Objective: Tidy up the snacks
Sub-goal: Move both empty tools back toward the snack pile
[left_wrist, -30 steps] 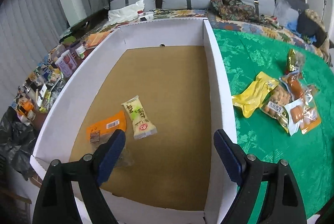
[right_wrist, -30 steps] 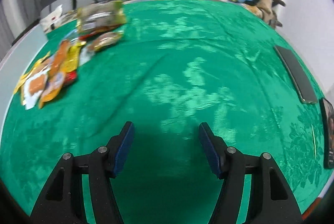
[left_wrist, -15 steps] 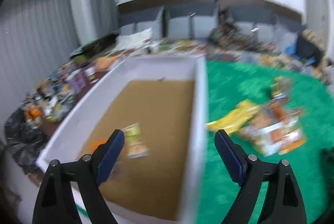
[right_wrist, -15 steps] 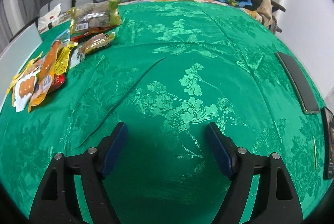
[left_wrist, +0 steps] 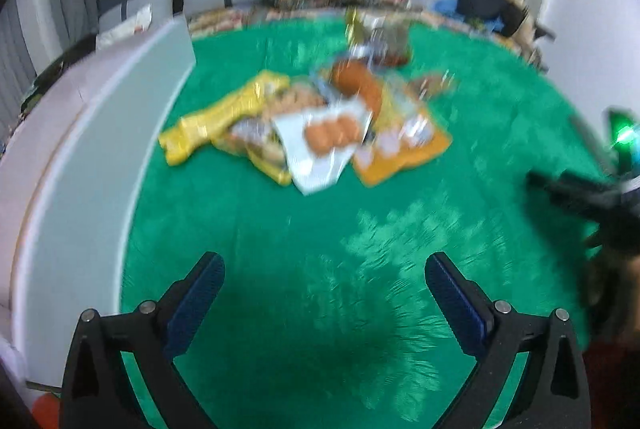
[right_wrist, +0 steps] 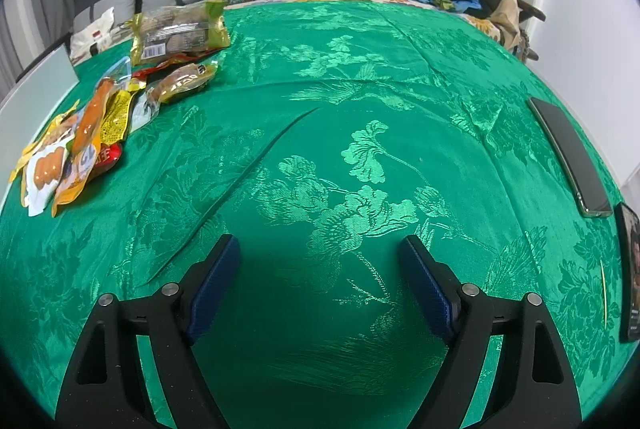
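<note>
Beside the white box (left_wrist: 92, 165) along the worktop's left edge, your snack pile (left_wrist: 320, 125) waits; you're between picks. Left gripper (left_wrist: 322, 293) and right gripper (right_wrist: 320, 277) are empty, fingers spreading; reach for a packet next.

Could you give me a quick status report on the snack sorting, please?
Left gripper and right gripper both opening, nothing between the jaws. Snack pile on green cloth, beside white box. Nothing in the way.

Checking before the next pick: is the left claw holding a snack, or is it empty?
Empty. The left claw is opening, with only bare green cloth between its pads; the snack pile lies farther ahead, untouched.
</note>
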Motion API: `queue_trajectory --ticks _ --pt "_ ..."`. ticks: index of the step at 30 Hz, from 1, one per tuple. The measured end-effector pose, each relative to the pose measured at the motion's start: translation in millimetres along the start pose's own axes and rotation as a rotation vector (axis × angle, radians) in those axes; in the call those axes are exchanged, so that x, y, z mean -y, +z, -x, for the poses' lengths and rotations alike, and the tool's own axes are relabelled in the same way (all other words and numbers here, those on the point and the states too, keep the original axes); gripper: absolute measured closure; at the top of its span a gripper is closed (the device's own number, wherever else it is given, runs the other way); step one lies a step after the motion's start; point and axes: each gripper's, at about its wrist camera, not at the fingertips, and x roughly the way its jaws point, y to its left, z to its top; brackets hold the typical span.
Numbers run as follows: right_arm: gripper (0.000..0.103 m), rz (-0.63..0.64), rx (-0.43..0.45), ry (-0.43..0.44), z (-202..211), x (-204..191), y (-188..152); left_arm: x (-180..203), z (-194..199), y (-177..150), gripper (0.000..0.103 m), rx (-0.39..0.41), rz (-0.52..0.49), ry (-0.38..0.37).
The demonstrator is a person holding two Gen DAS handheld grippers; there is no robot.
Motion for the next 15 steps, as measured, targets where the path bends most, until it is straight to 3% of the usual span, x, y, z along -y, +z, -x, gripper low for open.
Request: queue_trajectory --ticks 7,15 --pt "0.017 0.000 0.000 0.001 0 0 0 -15 -41 -1 0.003 -0.049 0.038 0.085" --pt "0.017 -0.001 0.001 0.001 0 0 0 -33 -50 -5 0.000 -0.019 0.114 0.073"
